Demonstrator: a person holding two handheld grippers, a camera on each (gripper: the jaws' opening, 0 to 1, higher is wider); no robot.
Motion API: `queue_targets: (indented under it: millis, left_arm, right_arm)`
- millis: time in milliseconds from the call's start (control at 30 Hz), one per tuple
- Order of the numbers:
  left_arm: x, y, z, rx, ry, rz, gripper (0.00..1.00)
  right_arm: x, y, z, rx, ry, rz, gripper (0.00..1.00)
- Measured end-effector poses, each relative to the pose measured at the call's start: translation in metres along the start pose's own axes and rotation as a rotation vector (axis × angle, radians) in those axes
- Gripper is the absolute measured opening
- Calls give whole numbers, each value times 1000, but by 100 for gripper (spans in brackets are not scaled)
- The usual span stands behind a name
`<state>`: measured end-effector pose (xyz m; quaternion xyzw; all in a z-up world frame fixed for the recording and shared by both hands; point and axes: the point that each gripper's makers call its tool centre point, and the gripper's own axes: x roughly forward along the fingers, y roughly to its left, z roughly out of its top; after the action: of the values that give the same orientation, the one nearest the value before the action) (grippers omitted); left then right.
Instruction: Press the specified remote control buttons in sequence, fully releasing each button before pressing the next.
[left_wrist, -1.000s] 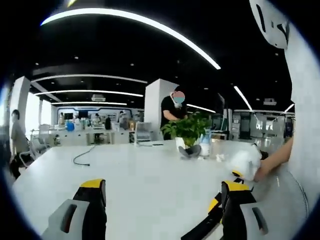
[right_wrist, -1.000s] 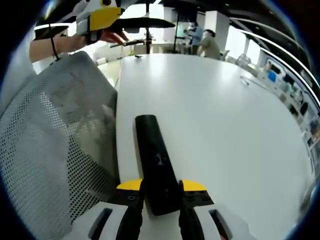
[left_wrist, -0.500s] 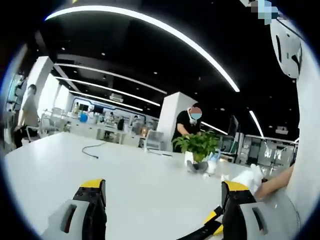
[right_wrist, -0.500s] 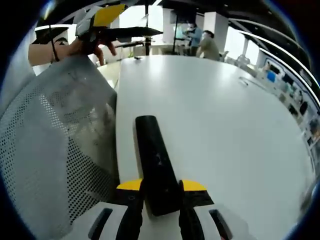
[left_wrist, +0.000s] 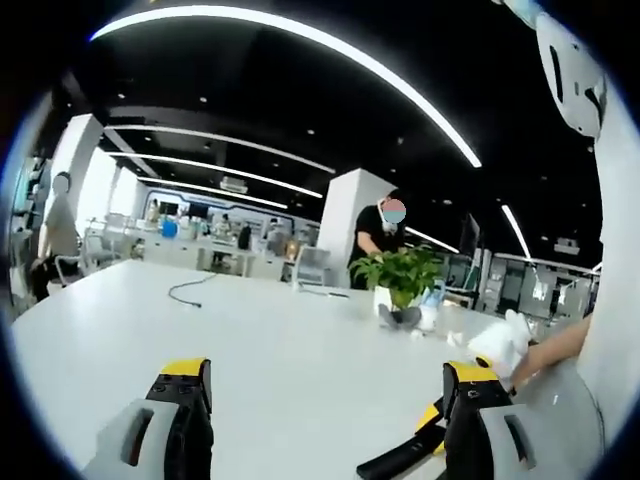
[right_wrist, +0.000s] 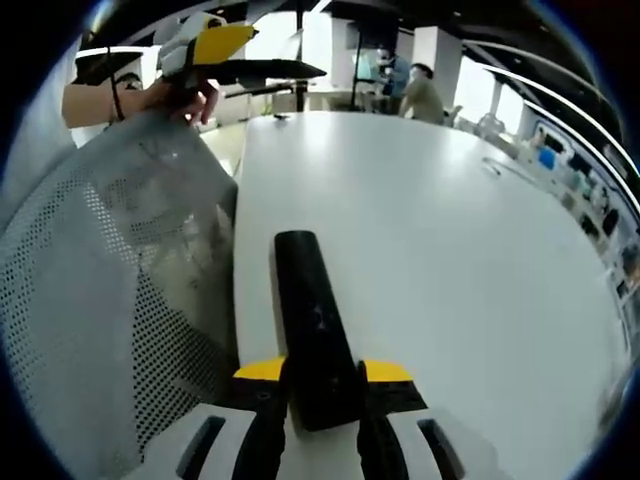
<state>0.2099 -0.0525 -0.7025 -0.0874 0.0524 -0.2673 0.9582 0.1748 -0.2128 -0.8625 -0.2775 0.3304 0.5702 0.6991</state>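
Gripping black remote (right_wrist: 313, 335) lengthwise, right gripper (right_wrist: 322, 402), pointing straight ahead

- One black remote control (right_wrist: 312, 335), gripped between the right tongs (right_wrist: 322, 385).
- Two tongs: the right ones and the left tongs (left_wrist: 325, 400), whose jaws stand wide apart.
- One white bench (right_wrist: 450, 260).
- One potted plant (left_wrist: 400, 275) on the bench.
- One black cable (left_wrist: 190, 292).
- One mesh chair back (right_wrist: 110, 290).
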Motion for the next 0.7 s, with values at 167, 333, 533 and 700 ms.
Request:
queue_targets:
  millis: [167, 333, 533, 700]
  left_arm:
    - [0, 2, -2, -18, 12, 6, 100]
    - [0, 3, -3, -21, 15, 13, 100]
    - [3, 4, -6, -22, 27, 19, 100]
    - [3, 3, -7, -28, 30, 15, 100]
  right_arm:
    - [0, 0, 0, -18, 16, 12, 24]
    - [0, -3, -2, -31, 20, 23, 23]
    - [1, -5, -3, -32, 19, 24, 23]
    - [1, -5, -3, -34, 19, 27, 23]
